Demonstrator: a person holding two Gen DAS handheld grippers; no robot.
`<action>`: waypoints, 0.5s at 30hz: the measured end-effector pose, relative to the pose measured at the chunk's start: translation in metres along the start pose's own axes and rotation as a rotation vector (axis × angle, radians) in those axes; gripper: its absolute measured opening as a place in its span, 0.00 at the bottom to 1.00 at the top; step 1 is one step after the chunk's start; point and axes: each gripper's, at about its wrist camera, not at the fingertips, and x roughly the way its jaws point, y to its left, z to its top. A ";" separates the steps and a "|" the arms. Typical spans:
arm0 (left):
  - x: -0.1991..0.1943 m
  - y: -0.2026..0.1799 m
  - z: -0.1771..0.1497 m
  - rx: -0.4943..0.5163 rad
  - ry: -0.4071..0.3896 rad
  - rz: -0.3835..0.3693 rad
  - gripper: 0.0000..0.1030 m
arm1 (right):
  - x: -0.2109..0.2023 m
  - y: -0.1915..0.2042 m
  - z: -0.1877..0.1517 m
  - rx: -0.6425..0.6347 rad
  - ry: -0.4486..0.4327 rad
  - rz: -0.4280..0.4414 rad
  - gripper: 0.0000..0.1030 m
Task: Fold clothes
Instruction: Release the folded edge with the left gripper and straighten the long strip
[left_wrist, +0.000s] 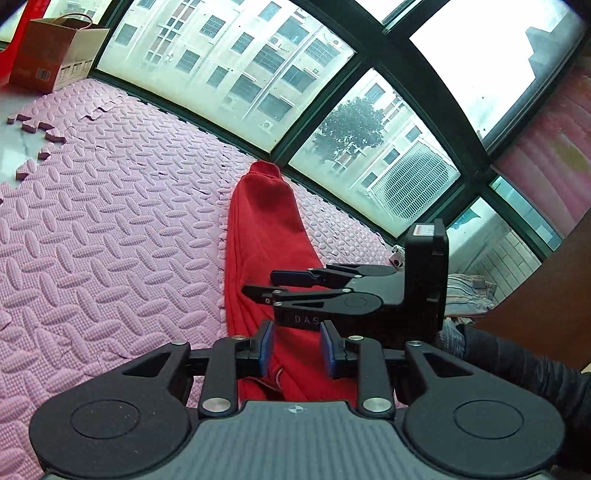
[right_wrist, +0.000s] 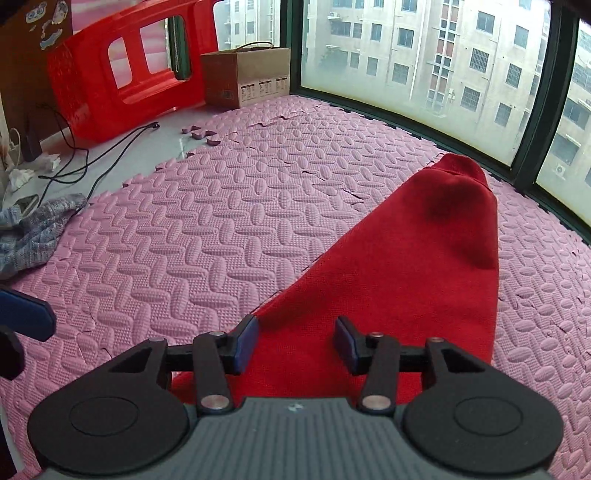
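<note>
Both claws stand released: left gripper (left_wrist: 296, 345) and right gripper (right_wrist: 296, 341) hover with jaws parted above the red knit garment (right_wrist: 406, 266), pinching nothing. It lies folded into a long narrow strip on the pink embossed foam mat (right_wrist: 221, 229), its far end by the window frame (right_wrist: 424, 118); bare mat stretches leftward.

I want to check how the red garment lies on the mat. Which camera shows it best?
The right wrist view: the red garment fills the frame unobstructed, narrowing toward the window. In the left wrist view the garment is narrower and the right gripper covers part of it.
</note>
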 end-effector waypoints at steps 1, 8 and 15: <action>0.003 0.001 0.004 -0.004 0.001 0.003 0.29 | -0.004 -0.003 0.000 0.017 -0.011 0.008 0.46; 0.030 -0.003 0.029 0.028 0.018 0.014 0.29 | -0.025 -0.012 -0.021 0.054 0.015 0.016 0.45; 0.081 -0.021 0.044 0.090 0.111 -0.010 0.29 | -0.059 0.006 -0.040 0.032 -0.047 0.068 0.44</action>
